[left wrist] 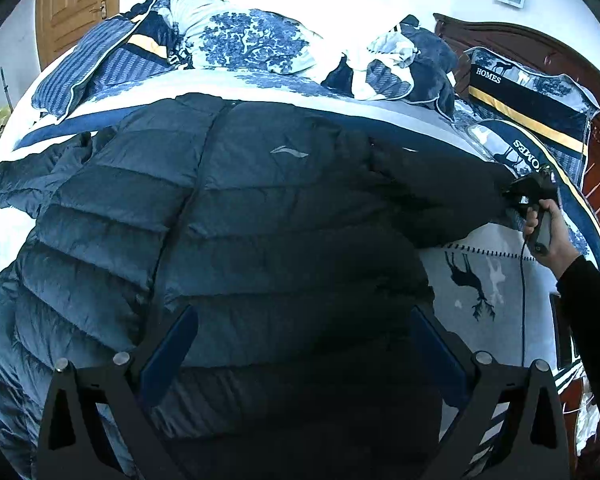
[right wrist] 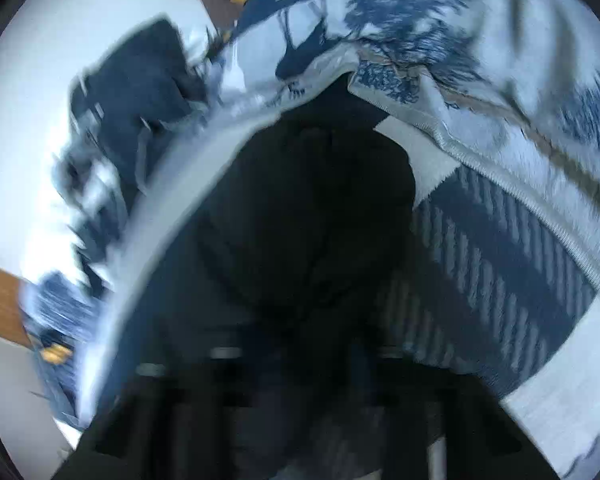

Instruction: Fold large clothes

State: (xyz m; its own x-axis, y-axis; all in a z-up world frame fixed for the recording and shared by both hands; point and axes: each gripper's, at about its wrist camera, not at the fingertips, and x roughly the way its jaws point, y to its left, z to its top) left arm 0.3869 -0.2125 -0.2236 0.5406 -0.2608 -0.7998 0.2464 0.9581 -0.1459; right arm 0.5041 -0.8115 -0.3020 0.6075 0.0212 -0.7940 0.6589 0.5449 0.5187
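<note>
1. The jacket [left wrist: 228,216] lies spread face-up on the bed [left wrist: 500,300], zipper running from near to far, a small logo [left wrist: 289,153] on its chest.
2. Its left sleeve [left wrist: 32,184] lies out to the left; its right sleeve [left wrist: 440,200] stretches out to the right.
3. Your right hand-held gripper [left wrist: 514,200] sits at the cuff end of that right sleeve, gripped by your hand [left wrist: 548,232]. In the right wrist view the dark sleeve [right wrist: 312,216] fills the space ahead of the fingers, but the picture is blurred, so you cannot tell whether it is clamped.
4. Your left hand-held gripper [left wrist: 300,356] is over the near hem of the jacket, its blue pads [left wrist: 172,352] set wide apart with nothing between them.
5. The bedspread carries a deer print [left wrist: 470,284] to the right of the jacket.
6. Pillows [left wrist: 528,96] marked HOMES lean at the far right against a dark headboard [left wrist: 540,46].
7. A crumpled quilt [left wrist: 244,40] lies along the far edge; a wooden door [left wrist: 74,4] stands far left.
</note>
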